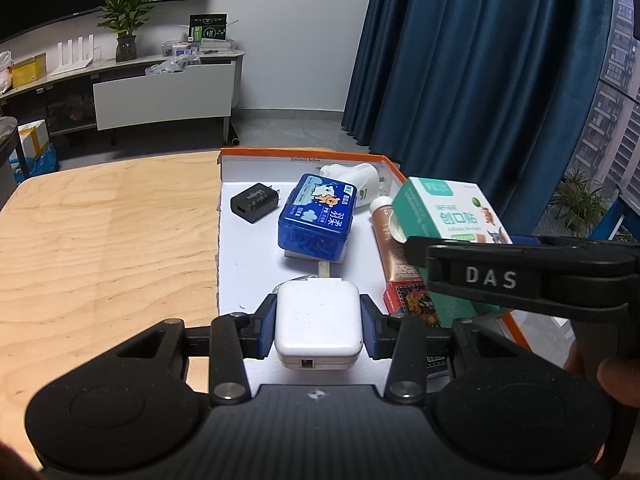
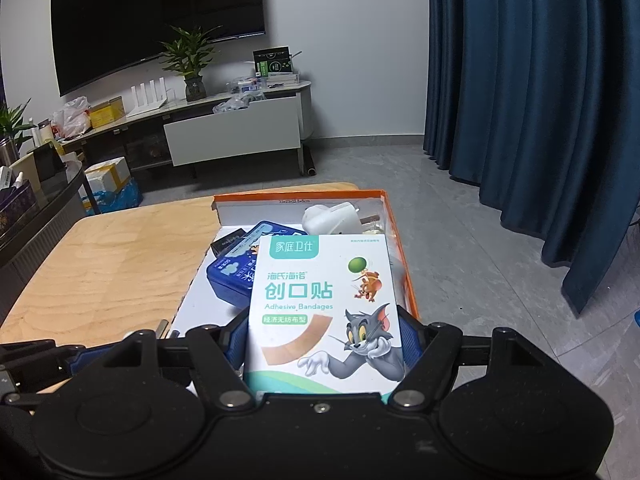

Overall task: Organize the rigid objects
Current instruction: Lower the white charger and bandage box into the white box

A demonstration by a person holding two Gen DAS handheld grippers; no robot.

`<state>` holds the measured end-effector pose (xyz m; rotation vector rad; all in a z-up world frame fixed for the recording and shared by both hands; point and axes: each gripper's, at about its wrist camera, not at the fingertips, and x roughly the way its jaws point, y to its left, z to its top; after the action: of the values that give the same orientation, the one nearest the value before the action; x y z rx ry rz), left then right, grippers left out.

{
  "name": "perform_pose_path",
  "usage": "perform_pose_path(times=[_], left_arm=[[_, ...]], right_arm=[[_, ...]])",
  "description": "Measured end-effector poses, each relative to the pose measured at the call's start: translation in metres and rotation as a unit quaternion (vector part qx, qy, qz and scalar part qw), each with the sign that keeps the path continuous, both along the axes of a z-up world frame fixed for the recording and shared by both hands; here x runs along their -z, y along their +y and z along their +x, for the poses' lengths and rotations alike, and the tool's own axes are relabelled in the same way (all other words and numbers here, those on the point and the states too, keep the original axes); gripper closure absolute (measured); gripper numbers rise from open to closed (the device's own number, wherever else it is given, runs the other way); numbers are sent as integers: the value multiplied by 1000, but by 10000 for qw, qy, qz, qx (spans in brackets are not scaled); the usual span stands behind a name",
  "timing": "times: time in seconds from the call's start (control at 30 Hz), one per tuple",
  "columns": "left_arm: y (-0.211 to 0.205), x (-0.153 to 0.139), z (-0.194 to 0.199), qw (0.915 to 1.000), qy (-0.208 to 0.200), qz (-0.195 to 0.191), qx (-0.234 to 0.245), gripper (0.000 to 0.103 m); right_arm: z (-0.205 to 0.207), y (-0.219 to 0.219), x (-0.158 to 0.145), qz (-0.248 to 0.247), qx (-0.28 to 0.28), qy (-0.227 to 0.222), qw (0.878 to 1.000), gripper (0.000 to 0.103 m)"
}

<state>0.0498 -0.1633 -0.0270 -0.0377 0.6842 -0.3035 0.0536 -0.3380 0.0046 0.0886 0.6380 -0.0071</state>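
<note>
My left gripper [image 1: 318,322] is shut on a white power adapter [image 1: 318,308], held over the near end of a white box tray with an orange rim [image 1: 304,153]. My right gripper [image 2: 324,340] is shut on a bandage box [image 2: 324,304] with cartoon cat art, held above the tray's right side; in the left wrist view that bandage box [image 1: 444,208] shows tilted, and one right finger [image 1: 492,276] crosses in front of it. In the tray lie a blue plastic box [image 1: 316,216], a black charger [image 1: 254,202], a white plug [image 1: 352,180] and a tube [image 1: 390,240].
A red printed pack [image 1: 412,300] lies in the tray's near right corner under the bandage box. The tray sits at the right end of a light wooden table [image 1: 100,232]. Beyond it are grey floor, a blue curtain [image 2: 520,100] and a low TV cabinet [image 2: 232,136].
</note>
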Motion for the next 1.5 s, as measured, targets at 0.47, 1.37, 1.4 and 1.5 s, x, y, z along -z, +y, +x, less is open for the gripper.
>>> perform_pose_path(times=[0.47, 1.37, 1.4, 1.5], left_arm=[[-4, 3, 0, 9999, 27, 16, 118, 61], [-6, 3, 2, 9999, 18, 63, 116, 61], [-5, 3, 3, 9999, 17, 58, 103, 61], [-3, 2, 4, 10000, 4, 45, 61, 61]], right_arm=[[5, 5, 2, 29, -47, 61, 10000, 19], [8, 3, 4, 8, 12, 46, 10000, 19], [7, 3, 3, 14, 23, 33, 10000, 19], [4, 1, 2, -21, 42, -1, 10000, 19]])
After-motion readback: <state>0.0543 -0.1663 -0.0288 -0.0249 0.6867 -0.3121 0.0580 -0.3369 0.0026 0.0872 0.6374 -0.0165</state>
